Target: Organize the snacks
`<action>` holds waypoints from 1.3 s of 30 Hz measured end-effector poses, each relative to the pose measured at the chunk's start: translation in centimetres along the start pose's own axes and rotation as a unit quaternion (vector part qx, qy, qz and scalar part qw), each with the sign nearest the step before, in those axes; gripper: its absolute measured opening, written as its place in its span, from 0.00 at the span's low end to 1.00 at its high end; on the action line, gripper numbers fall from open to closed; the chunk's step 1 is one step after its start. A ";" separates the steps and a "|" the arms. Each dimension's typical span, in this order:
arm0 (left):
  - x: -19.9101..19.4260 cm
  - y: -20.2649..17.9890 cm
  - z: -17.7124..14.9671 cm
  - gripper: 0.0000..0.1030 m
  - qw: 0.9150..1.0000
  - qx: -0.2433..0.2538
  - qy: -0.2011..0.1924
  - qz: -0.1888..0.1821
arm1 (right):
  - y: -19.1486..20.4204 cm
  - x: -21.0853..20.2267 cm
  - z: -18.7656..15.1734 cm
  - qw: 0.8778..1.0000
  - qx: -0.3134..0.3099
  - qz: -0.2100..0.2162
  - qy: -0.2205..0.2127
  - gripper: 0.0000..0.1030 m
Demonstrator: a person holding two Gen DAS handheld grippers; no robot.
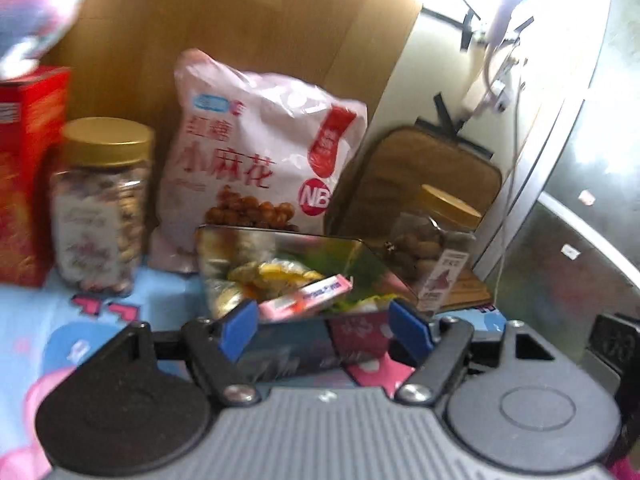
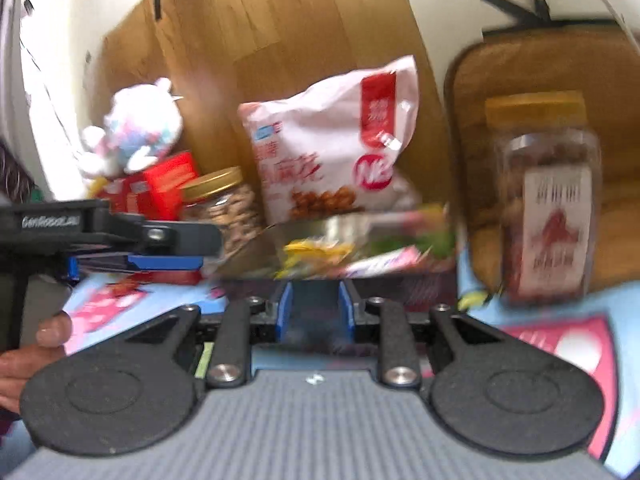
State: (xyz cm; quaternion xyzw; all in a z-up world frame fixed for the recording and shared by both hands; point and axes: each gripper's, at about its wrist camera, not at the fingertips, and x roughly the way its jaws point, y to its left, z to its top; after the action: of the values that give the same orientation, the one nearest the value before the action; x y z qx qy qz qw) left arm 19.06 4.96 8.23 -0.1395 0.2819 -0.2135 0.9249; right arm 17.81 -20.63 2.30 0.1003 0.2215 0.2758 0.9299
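Observation:
A shiny open tin (image 1: 280, 240) holds small wrapped snacks, with a pink bar (image 1: 306, 295) on top. My left gripper (image 1: 324, 326) is wide open, its blue pads on either side of the tin's near wall. In the right wrist view the tin (image 2: 352, 222) sits just ahead of my right gripper (image 2: 315, 312), whose blue pads stand apart with nothing between them. The left gripper (image 2: 160, 258) shows there at the tin's left side. Behind stand a pink-white snack bag (image 1: 260, 152), a gold-lidded nut jar (image 1: 104, 208) and a second jar (image 2: 548, 200).
A red box (image 1: 28, 176) stands far left, with a plush toy (image 2: 140, 128) above it. A wooden board (image 2: 260, 40) leans on the wall behind. A brown pad (image 2: 540, 64) stands behind the right jar. The surface is a blue and pink cloth (image 1: 48, 320).

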 end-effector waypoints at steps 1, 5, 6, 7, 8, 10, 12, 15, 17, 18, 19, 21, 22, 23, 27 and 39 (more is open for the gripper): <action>-1.4 0.6 -0.8 0.73 1.000 -0.003 -0.008 0.007 | 0.3 -0.3 -0.5 1.000 0.010 0.010 0.008 0.29; -4.1 3.3 -3.6 0.73 0.998 -0.043 -0.005 0.041 | 1.1 0.5 -2.1 0.996 0.057 0.043 0.055 0.29; -4.3 4.1 -4.2 0.73 0.997 -0.058 0.000 0.047 | 1.3 0.9 -2.1 0.994 0.068 0.047 0.065 0.29; -4.6 4.9 -4.9 0.73 0.996 -0.073 0.006 0.054 | 1.6 1.3 -2.3 0.993 0.079 0.053 0.076 0.29; -4.8 5.4 -5.4 0.73 0.995 -0.082 0.009 0.058 | 2.0 1.9 -2.4 0.991 0.087 0.059 0.088 0.31; -5.3 6.4 -6.7 0.73 0.993 -0.095 0.013 0.067 | 2.7 3.4 -2.5 0.987 0.099 0.065 0.111 0.38; -5.7 7.1 -7.5 0.73 0.992 -0.105 0.014 0.070 | 3.0 5.0 -2.5 0.983 0.114 0.061 0.127 0.42; -6.3 8.0 -8.3 0.73 0.990 -0.116 0.012 0.074 | 3.9 6.8 -2.2 0.985 0.098 0.033 0.140 0.44; -7.0 8.4 -8.7 0.73 0.990 -0.120 0.006 0.077 | 5.3 7.6 -1.9 0.988 0.056 0.022 0.141 0.66; -7.4 8.6 -8.9 0.73 0.989 -0.123 0.003 0.076 | 6.2 8.0 -1.8 0.989 0.029 0.018 0.145 0.71; -7.8 8.8 -9.0 0.73 0.989 -0.127 0.000 0.076 | 7.2 8.2 -1.8 0.989 0.003 0.013 0.146 0.76; -8.3 9.2 -9.2 0.73 0.988 -0.133 -0.005 0.075 | 8.9 8.7 -2.0 0.987 -0.046 0.012 0.151 0.76; -8.6 9.4 -9.4 0.73 0.988 -0.136 -0.006 0.075 | 9.6 9.1 -2.2 0.985 -0.066 0.012 0.160 0.75; -8.8 9.5 -9.5 0.73 0.987 -0.139 -0.007 0.075 | 10.1 9.5 -2.5 0.981 -0.084 0.006 0.172 0.70; -9.4 9.8 -10.0 0.73 0.987 -0.146 -0.007 0.069 | 10.8 9.3 -3.1 0.974 -0.120 0.008 0.192 0.53; -10.4 9.1 -10.8 0.75 0.990 -0.133 -0.005 0.056 | 12.4 -0.3 -5.8 0.956 -0.237 0.113 0.131 0.76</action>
State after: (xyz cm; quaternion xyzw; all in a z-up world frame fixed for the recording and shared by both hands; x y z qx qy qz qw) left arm 7.86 16.36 0.93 -0.2465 0.3108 -0.1214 0.9099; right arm 9.07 -10.19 1.08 -0.1363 0.2572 0.4343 0.8525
